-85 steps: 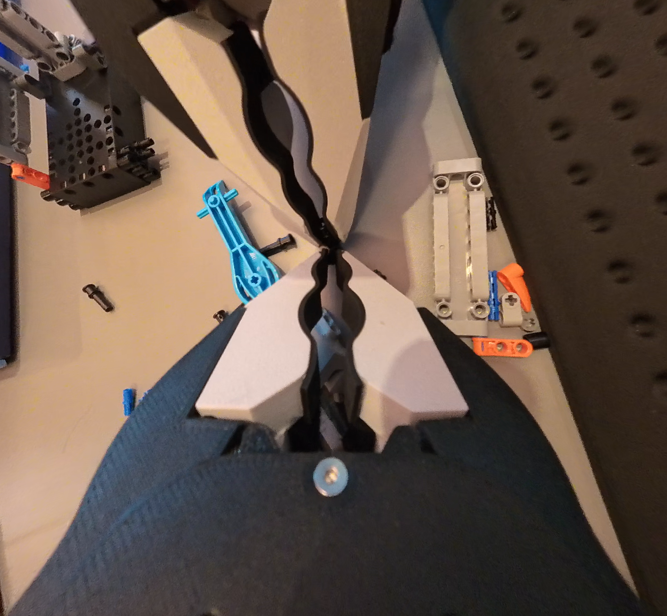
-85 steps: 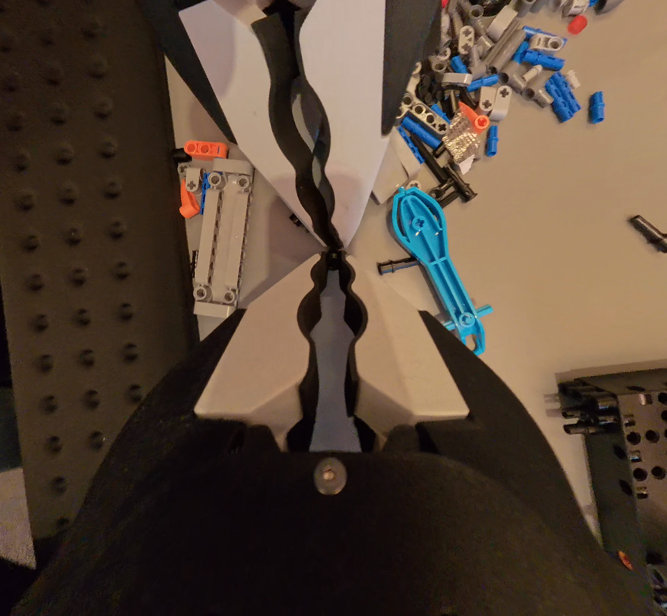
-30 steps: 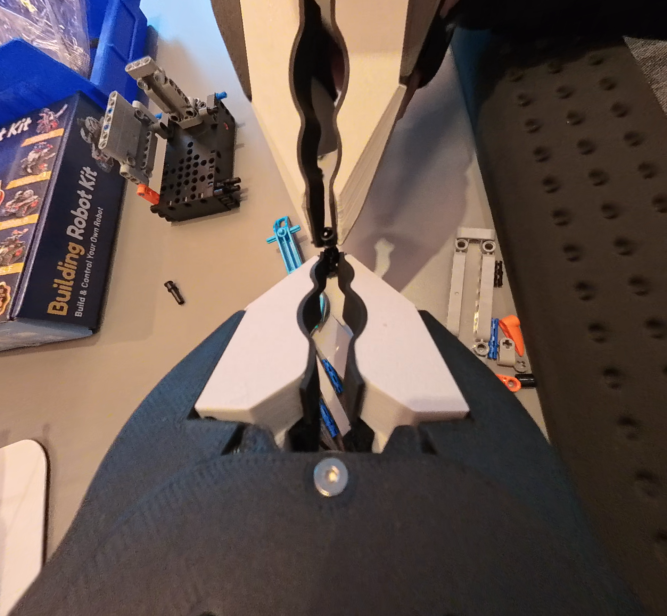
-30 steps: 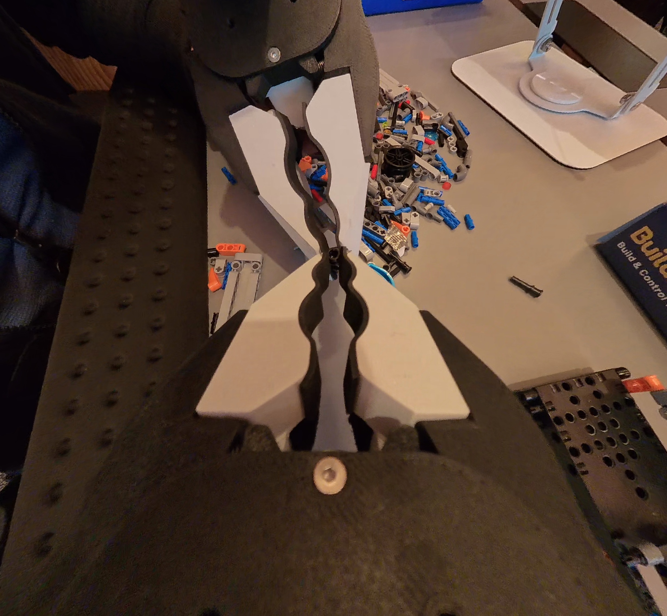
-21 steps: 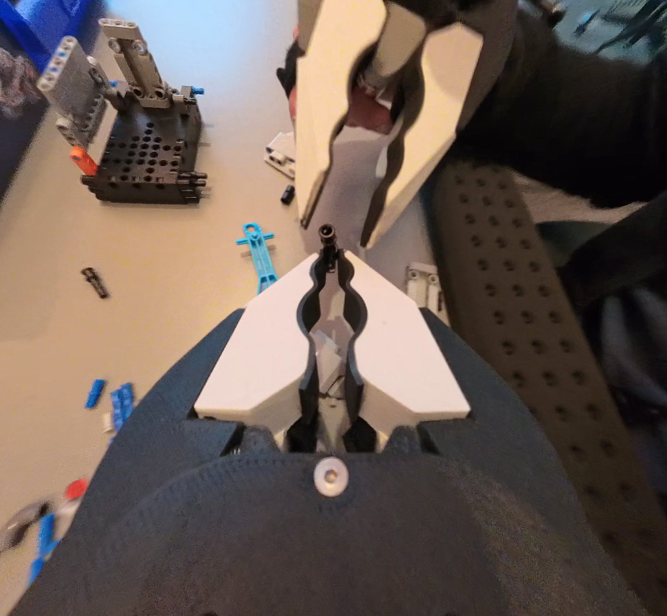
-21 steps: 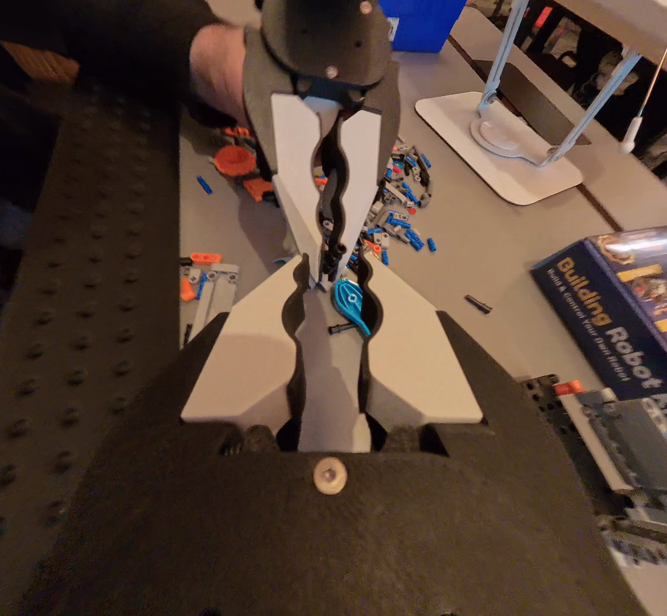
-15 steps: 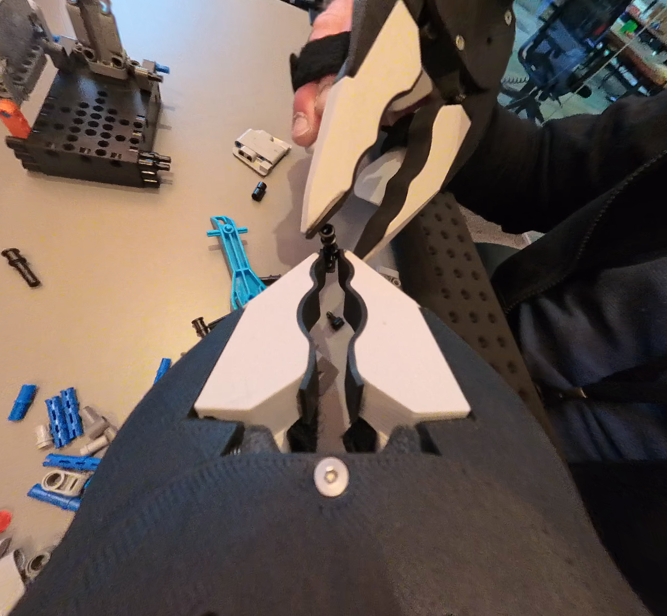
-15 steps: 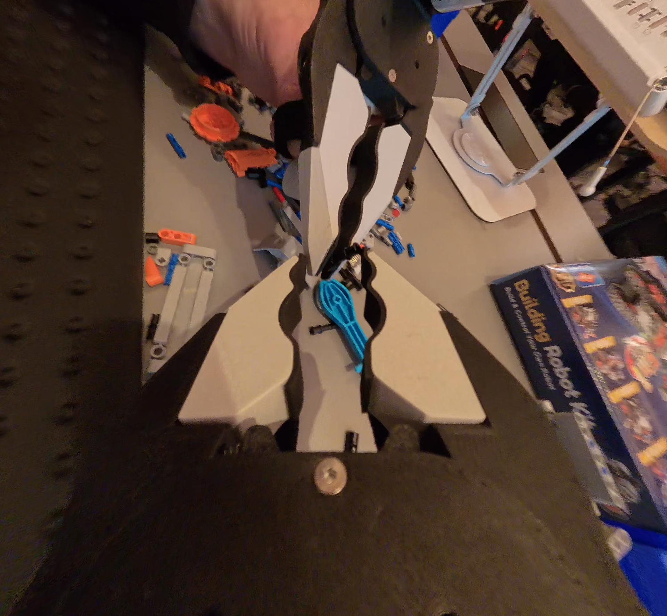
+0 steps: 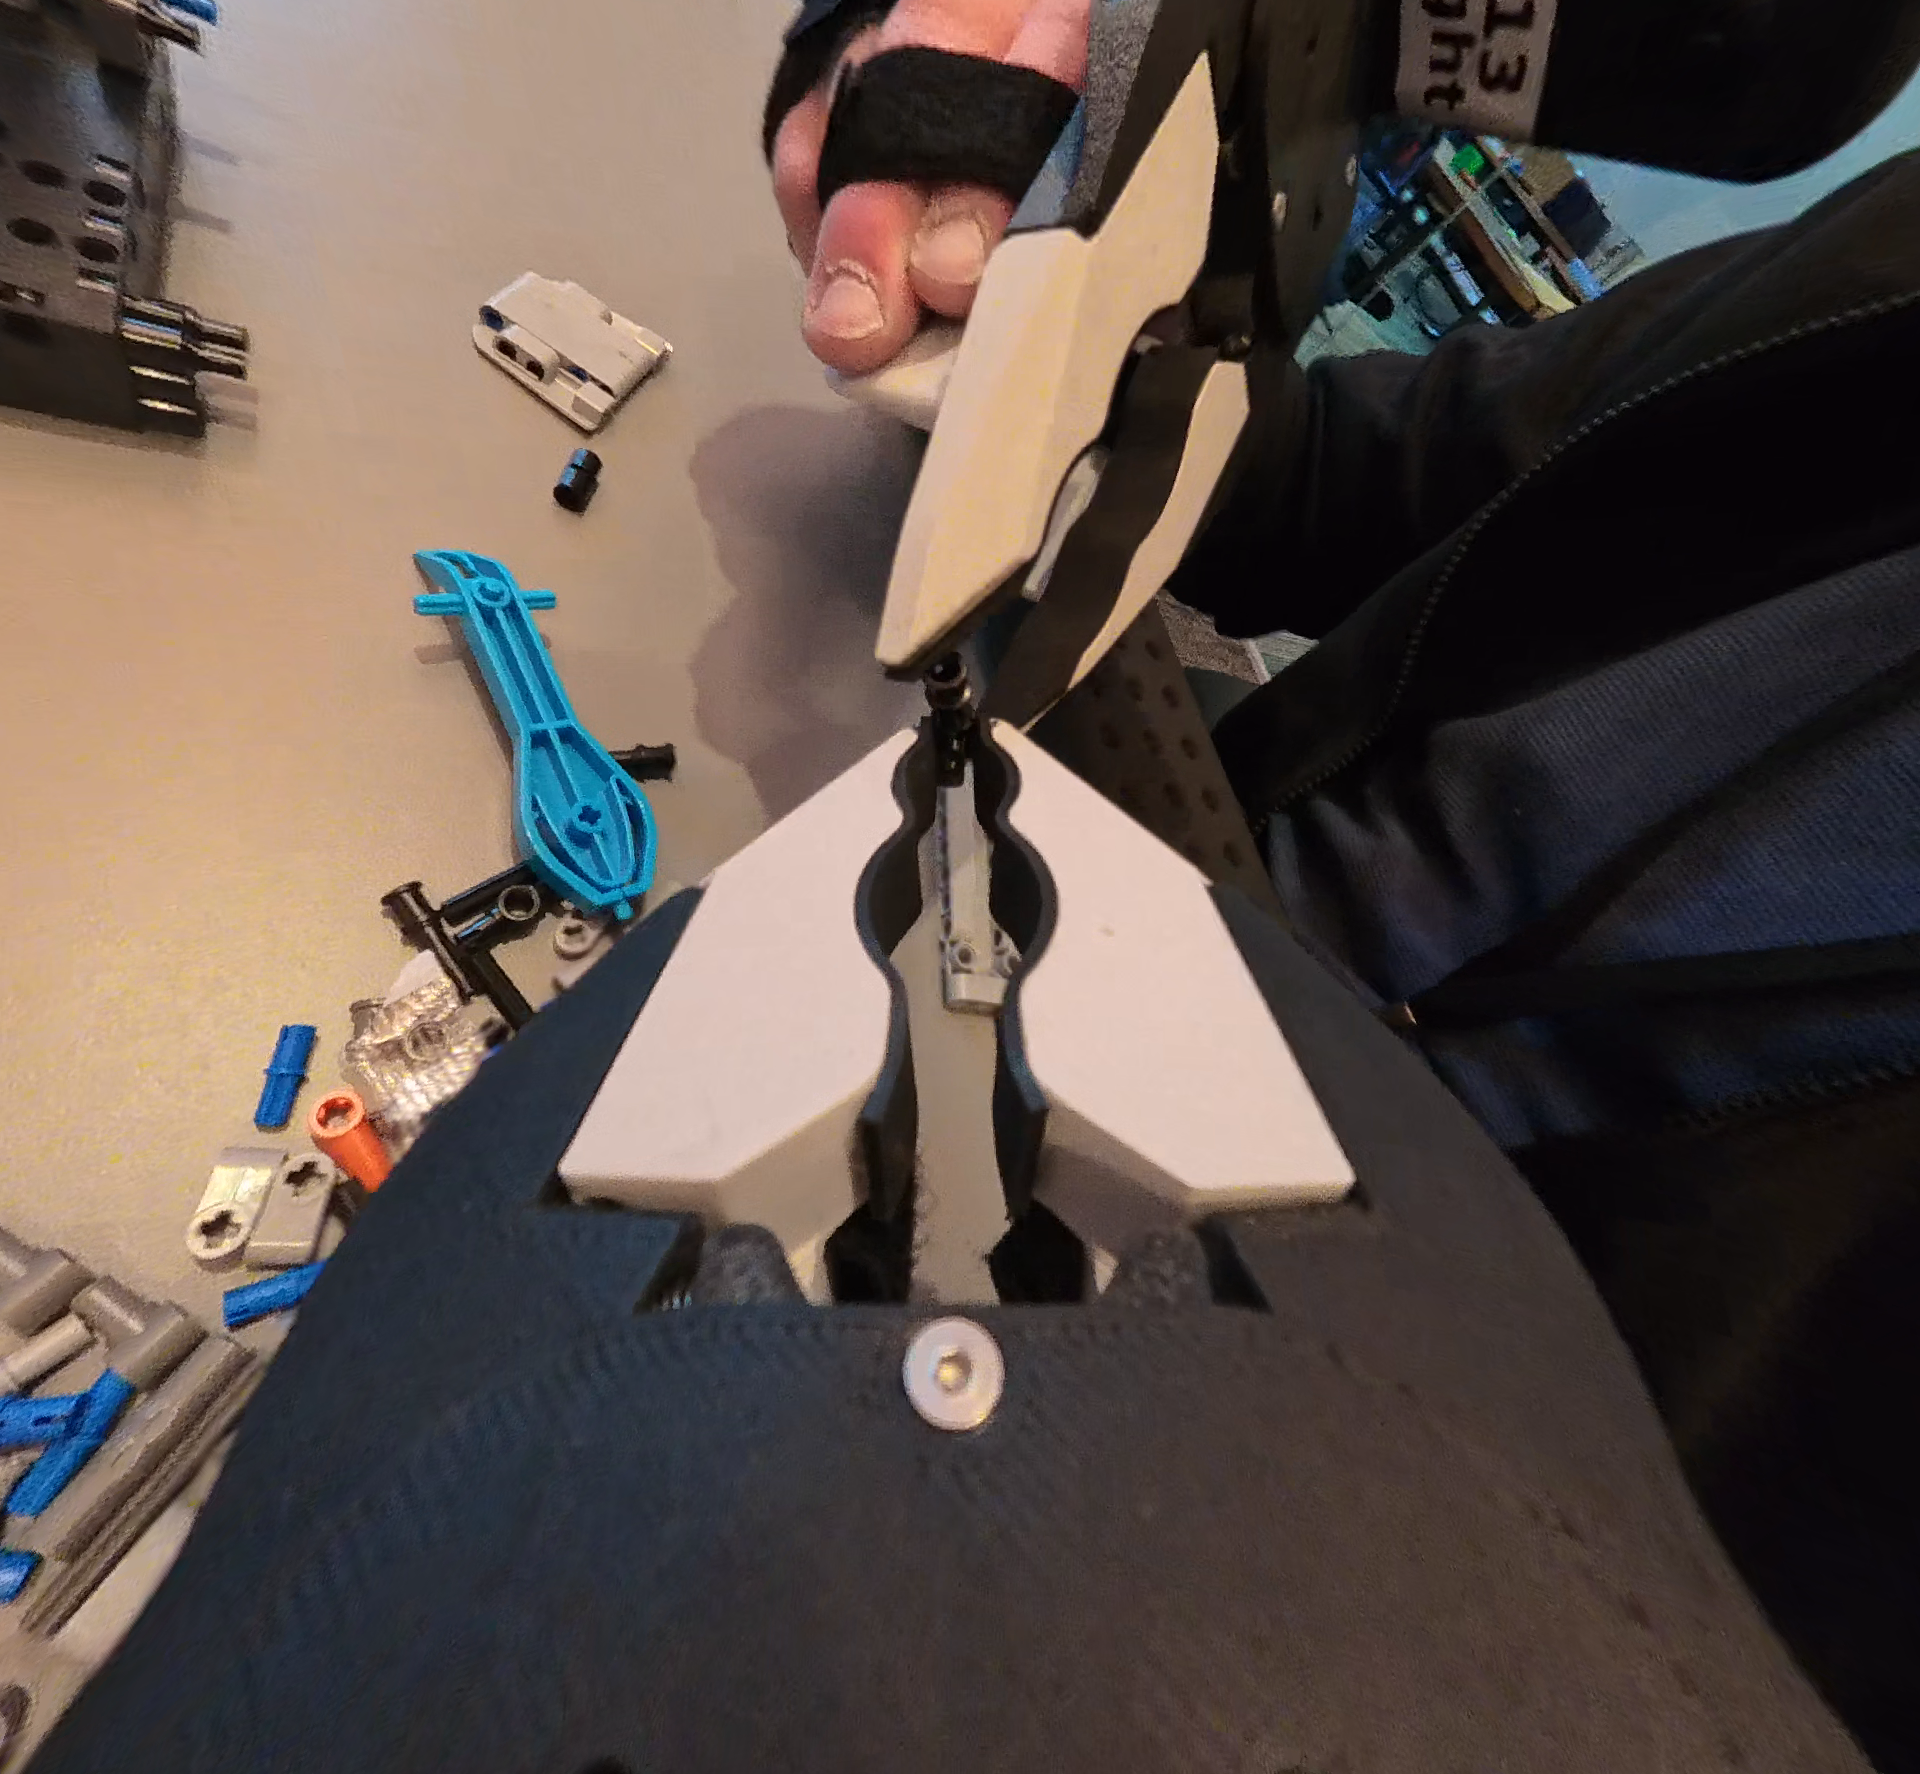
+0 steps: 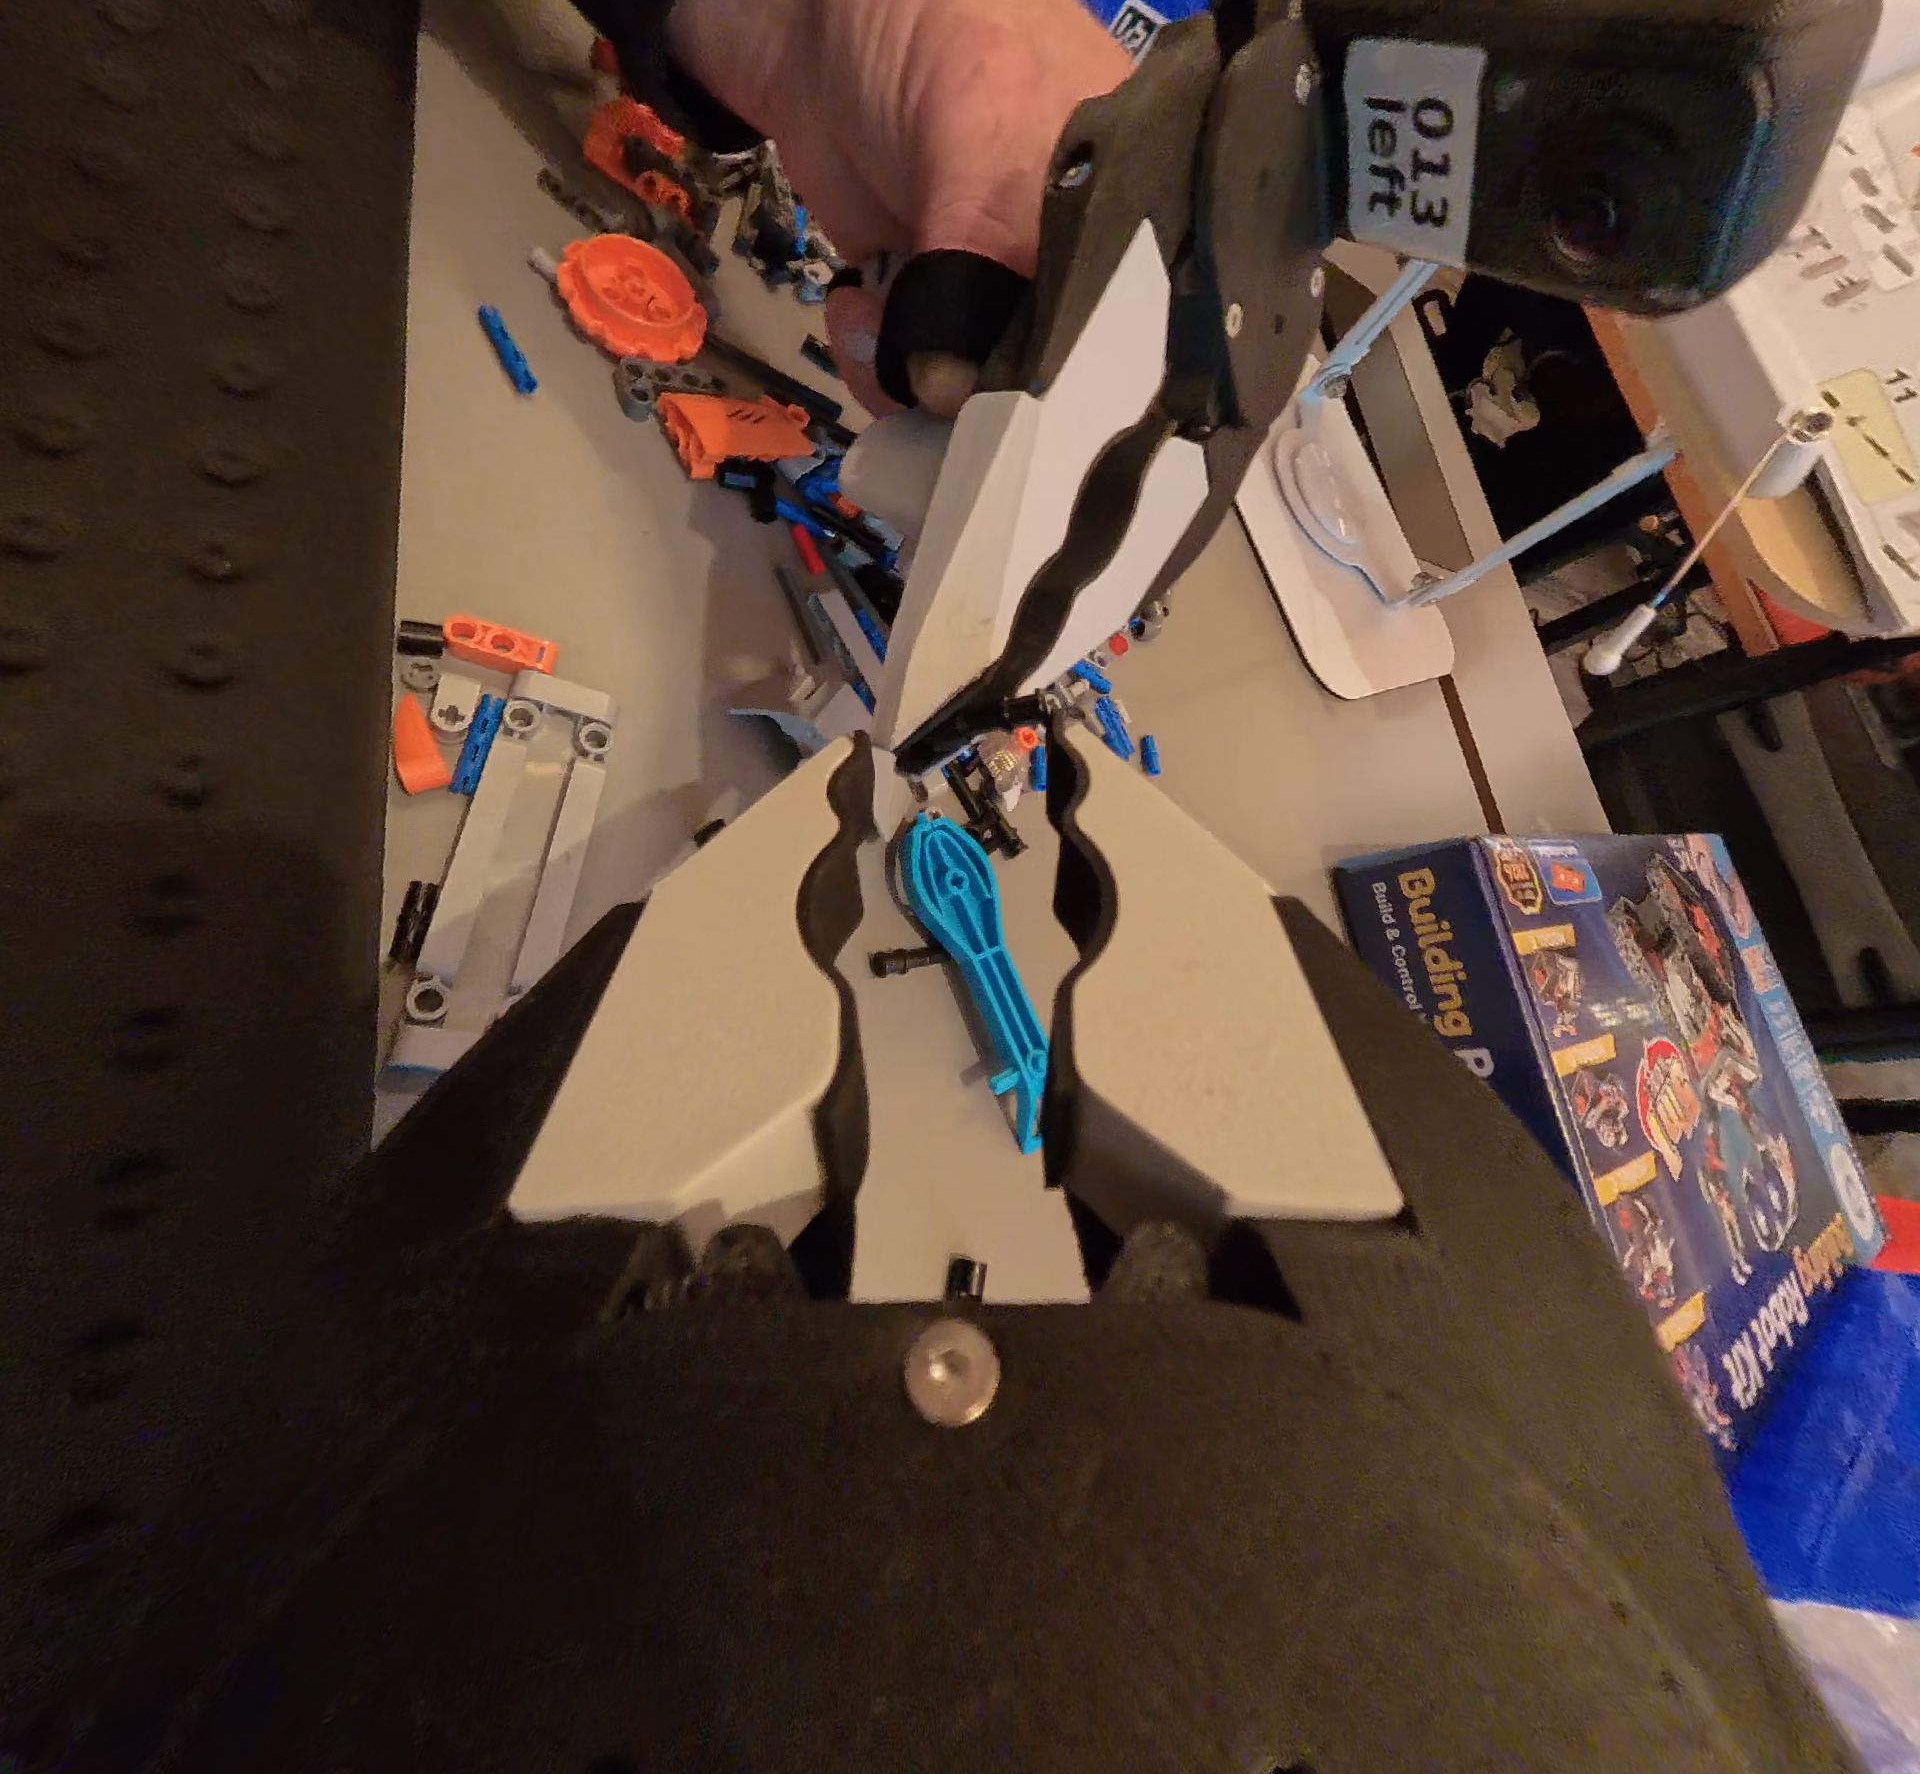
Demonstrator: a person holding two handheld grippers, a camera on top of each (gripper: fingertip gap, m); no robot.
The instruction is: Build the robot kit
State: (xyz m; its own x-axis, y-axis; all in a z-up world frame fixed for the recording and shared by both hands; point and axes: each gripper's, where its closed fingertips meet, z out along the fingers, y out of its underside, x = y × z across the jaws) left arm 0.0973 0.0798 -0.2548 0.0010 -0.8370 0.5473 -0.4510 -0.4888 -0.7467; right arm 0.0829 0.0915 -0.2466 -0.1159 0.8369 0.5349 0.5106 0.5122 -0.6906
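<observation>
My left gripper (image 9: 954, 742) is shut on a small black pin (image 9: 948, 701) that sticks out past its fingertips. It is held in the air above the grey table (image 9: 312, 114). My right gripper (image 10: 954, 748) is open and empty. It points tip to tip at the left gripper (image 10: 935, 737), with its two fingers on either side of the pin's free end (image 10: 1003, 711). In the left wrist view the right gripper (image 9: 961, 685) comes in from the upper right, held by a hand. One of its fingertips (image 9: 909, 654) is close to the pin's top.
A light-blue paddle-shaped piece (image 9: 566, 768) lies on the table below, also seen between my right fingers (image 10: 971, 945). A pile of loose pieces (image 10: 748, 436), an orange wheel (image 10: 629, 282), a grey panel (image 10: 509, 841), a kit box (image 10: 1621, 1049), a black frame assembly (image 9: 73, 197) and a studded mat (image 10: 187, 477) surround it. Only a small space, under 4 cm, lies between the two pairs of fingers.
Both grippers were shut tip to tip on the pin. The right gripper has opened and let go; the left still holds it. Both have lifted and tilted away from the table.
</observation>
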